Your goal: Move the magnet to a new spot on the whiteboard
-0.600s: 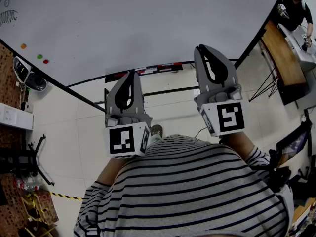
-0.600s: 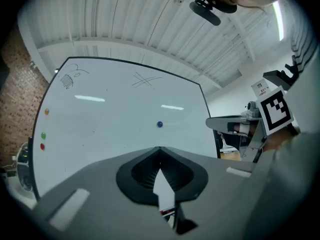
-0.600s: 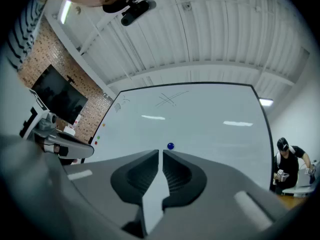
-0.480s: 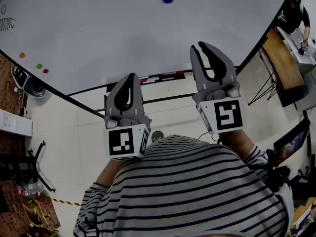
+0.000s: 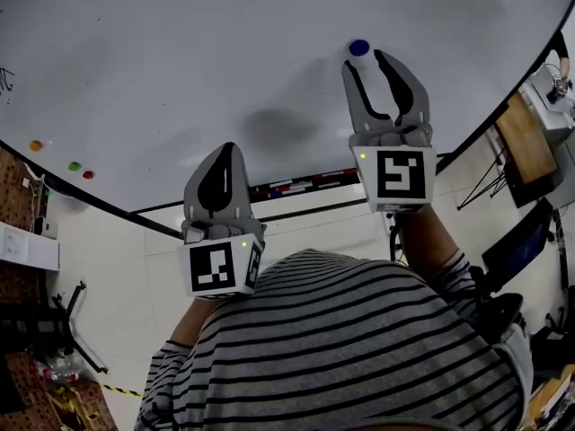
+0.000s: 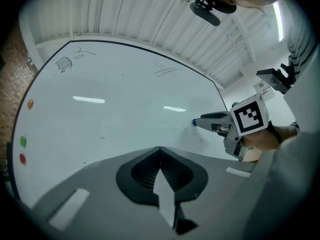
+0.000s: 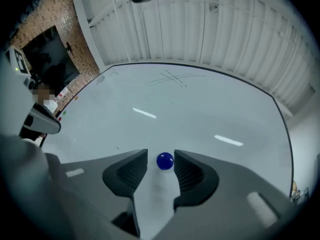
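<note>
Magnet (image 5: 359,48), a small blue one, sits high on the whiteboard (image 5: 180,61), right of the middle, well apart from the three coloured dots at the board's left edge.

The change over the last half second is in the right gripper (image 5: 364,61). It was down near the board's lower edge, with the magnet far above it. Now it has risen to the magnet and its tips stand on either side of it. In the right gripper view the jaws are spread wide. The blue dot lies in the gap at their tips, with a sliver of board showing on each side, so the pads are not yet pressing on it. The left gripper (image 5: 225,151) has stayed low by the lower edge, its jaws together and holding nothing.

For the task, this looks like the end of the reach: the magnet is lined up for a pinch but not yet taken, and it has not been moved to a new spot.

The magnet looks round from every view, so it has no long axis to line up with. Its flat back lies on the board and its domed face points straight out at the right gripper. Any jaw angle around it should serve equally well.
</note>
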The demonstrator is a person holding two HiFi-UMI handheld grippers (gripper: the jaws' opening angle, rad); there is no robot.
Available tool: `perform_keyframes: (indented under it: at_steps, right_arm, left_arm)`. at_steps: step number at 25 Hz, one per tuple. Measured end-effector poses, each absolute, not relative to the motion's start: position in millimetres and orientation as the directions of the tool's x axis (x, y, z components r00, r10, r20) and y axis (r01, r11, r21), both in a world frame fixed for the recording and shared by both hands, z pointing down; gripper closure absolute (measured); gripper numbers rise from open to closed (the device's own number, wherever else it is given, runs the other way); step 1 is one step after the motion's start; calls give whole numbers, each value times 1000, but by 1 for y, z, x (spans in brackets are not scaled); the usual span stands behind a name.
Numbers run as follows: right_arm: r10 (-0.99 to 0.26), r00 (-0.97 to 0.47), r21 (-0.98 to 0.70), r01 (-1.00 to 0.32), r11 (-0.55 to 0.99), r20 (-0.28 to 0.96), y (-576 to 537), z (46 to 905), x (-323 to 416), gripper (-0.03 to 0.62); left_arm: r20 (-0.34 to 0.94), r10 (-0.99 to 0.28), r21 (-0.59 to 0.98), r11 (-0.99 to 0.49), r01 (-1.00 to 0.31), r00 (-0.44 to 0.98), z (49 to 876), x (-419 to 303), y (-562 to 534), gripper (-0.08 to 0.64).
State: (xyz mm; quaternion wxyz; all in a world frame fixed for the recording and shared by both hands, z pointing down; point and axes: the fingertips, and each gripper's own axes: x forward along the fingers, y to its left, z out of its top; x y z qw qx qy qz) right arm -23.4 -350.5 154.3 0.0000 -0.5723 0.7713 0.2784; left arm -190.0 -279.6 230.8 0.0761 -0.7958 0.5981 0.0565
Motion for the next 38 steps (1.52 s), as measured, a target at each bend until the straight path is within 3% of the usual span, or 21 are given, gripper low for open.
perform_keyframes:
  at_steps: [10,12,19,25,38]
  right_arm:
    - [-877,-300,350,-922,166,-375,-375,152,-23,446]
    - [-874,-295,337,-927,164,-386,-374,151,-21,472]
    - [-880,-302,311,-931,191,-366,-369,159,-8,469]
    - [-852,-350,271,-928,257,-390,-320,148,-6,469]
    - [-860,-411,173,-911,374,-303,-201,189,52,469]
  left_arm:
    - [-136,-953,-24,-269,-963,270,246,-207,-306,545]
    - [-133,-952,-21,-274,-962,274,247,-205,-306,545]
    - [-114,-955,-19,-273,-962,273,252,-192,-294,545]
    - [-132,-952,-29,-275,-961,277,246,-176,-278,545]
    - [-155,-934,-81,-312,-947,321,239,-96,-195,545]
